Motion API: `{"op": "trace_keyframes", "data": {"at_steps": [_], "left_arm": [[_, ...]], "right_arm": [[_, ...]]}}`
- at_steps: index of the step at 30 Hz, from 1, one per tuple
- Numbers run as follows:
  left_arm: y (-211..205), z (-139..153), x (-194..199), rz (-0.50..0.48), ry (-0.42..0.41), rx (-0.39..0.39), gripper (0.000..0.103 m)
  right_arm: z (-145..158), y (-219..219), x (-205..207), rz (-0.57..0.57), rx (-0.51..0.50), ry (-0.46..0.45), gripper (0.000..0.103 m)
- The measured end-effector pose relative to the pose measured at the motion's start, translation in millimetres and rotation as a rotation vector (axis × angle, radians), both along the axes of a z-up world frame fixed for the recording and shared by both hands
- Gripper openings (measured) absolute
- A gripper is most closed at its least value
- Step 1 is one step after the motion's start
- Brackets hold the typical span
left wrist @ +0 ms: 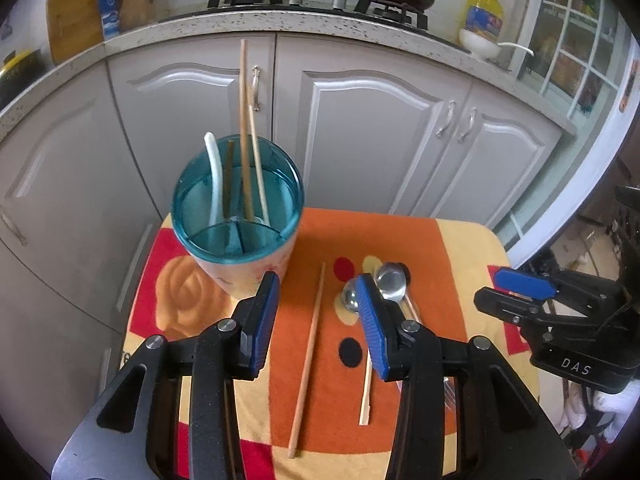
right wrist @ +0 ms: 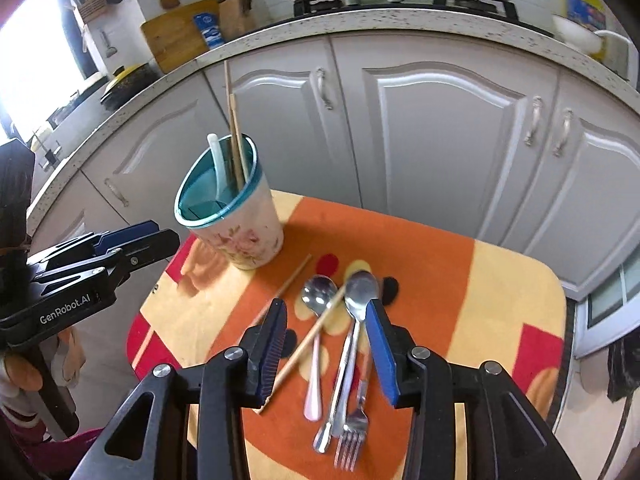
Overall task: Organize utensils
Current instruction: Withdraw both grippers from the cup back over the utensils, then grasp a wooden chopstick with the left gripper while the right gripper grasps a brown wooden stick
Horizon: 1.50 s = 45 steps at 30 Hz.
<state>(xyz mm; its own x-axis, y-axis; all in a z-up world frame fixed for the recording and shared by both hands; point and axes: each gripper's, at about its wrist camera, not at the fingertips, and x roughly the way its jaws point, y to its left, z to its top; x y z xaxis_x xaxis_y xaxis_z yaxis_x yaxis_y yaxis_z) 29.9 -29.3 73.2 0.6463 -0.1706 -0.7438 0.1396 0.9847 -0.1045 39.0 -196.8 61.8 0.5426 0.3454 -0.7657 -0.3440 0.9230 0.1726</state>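
Utensils, loose lot, lying on a small table [right wrist: 500, 280] under a soft orange, yellow and red patterned cloth [left wrist: 400, 240]; some are already upright in the holder cup [right wrist: 236, 216], a teal-rimmed, divided, floral-sided tumbler at the far left. Steel spoon [right wrist: 360, 292]: rigid, polished, likely slippery; best taken across its slim handle, not the bowl. Pink-handled spoon [right wrist: 318, 296]: metal bowl, smooth handle, lying left of the steel one. Fork [right wrist: 352, 428]: thin steel, tines nearest, partly tucked under the spoon handle. Chopstick [left wrist: 308, 360]: pale wood, stiff, very light, matte; should grip well at mid-length but may roll. A second chopstick [right wrist: 304, 344] lies slantwise across the pink-handled spoon, so lifting either could disturb the other. Left hand-held gripper [left wrist: 320, 320]: moderately parted, empty, poised above the long chopstick. Right hand-held gripper [right wrist: 332, 344]: moderately parted, empty, poised over the spoon cluster.
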Motion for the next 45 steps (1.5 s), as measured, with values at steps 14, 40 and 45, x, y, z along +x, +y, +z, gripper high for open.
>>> {"op": "trace_keyframes", "data": {"at_steps": [14,40,45], "left_arm": [[-12.4,-30.0,-1.4,-0.028,0.079,-0.037,0.039],[-9.0,-136.0,56.9,0.078,0.263,0.063,0.038],[-17.7,-140.6,61.1,0.033,0.290,0.009,0.009]], "right_arm": [[-37.1,-31.8,-12.7,-0.046,0.012,0.071,0.040],[-120.6,-0.4,55.0,0.039,-0.098,0.226,0.025],[-120.0,-2.0,56.4,0.049,-0.133,0.204,0.012]]}}
